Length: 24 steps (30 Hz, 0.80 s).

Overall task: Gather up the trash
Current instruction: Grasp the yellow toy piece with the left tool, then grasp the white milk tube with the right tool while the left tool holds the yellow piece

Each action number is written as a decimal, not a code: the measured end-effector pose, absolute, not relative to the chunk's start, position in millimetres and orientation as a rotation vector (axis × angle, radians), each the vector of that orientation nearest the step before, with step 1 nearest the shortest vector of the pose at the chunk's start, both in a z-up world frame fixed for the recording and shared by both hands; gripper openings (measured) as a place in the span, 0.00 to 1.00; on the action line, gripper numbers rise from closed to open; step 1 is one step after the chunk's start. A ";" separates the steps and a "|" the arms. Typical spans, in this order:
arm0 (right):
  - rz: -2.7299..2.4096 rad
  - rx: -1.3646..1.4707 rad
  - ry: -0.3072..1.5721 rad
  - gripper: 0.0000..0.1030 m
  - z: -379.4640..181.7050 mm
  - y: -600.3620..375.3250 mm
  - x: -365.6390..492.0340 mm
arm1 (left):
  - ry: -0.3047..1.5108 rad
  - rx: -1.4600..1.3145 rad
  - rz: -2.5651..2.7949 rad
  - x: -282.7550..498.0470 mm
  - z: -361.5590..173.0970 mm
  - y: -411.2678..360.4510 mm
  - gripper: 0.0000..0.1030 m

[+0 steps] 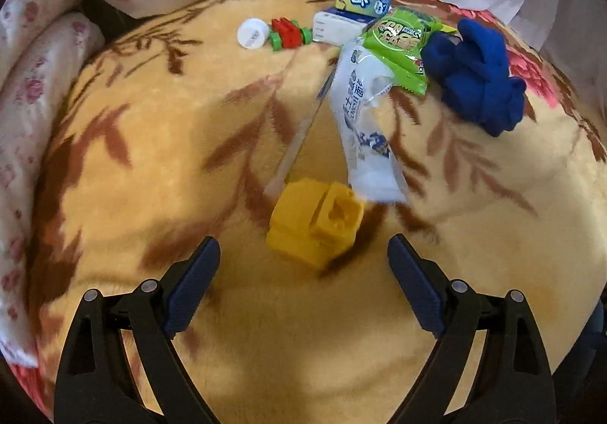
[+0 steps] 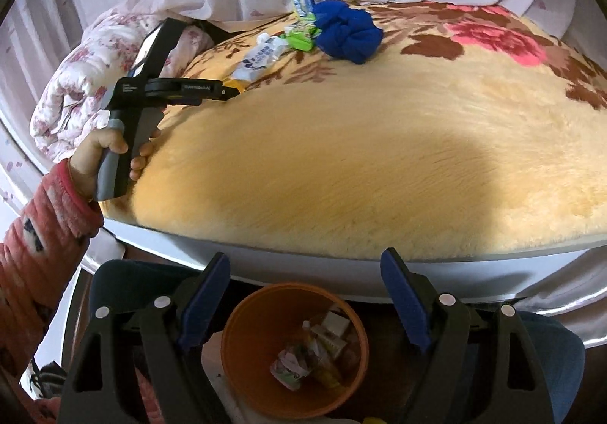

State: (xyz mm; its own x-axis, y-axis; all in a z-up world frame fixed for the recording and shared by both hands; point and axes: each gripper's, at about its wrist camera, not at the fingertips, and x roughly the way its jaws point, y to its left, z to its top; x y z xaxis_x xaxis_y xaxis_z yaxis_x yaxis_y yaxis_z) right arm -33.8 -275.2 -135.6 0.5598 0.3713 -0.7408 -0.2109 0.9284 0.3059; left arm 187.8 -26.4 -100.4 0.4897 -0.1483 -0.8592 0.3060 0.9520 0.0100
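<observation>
Plush yellow blanket (image 1: pixel 125 196) covered the bed, the trash strewn along its far side. We judged the white wrapper (image 1: pixel 366 128) light, crinkly and slippery, best pinched across its flat middle; the green packet (image 1: pixel 398 41) overlapping its far end looked similar. The left gripper (image 1: pixel 303 253) held its fingers apart, empty, the wrapper beyond and slightly right, a yellow block (image 1: pixel 315 223) lying nearer. The right gripper (image 2: pixel 305 272), fingers apart, hung empty over the orange bin (image 2: pixel 242 355).

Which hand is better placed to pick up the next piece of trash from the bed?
Left. The left gripper hangs open over the blanket, close to the white wrapper. The right gripper is open, empty, above the orange bin off the bed.
</observation>
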 end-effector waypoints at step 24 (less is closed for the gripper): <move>0.370 0.121 0.844 0.78 -105.6 -249.9 -10.0 | 0.913 0.034 -0.347 97.0 -63.6 26.5 0.40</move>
State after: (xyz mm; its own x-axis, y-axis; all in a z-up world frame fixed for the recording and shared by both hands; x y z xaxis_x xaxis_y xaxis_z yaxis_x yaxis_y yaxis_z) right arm -10.0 -249.9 -105.6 0.6046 0.3665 -0.7071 -0.2718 0.9295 0.2494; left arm 97.0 26.5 -63.6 0.5601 -0.2799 -0.7797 0.3084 0.9440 -0.1174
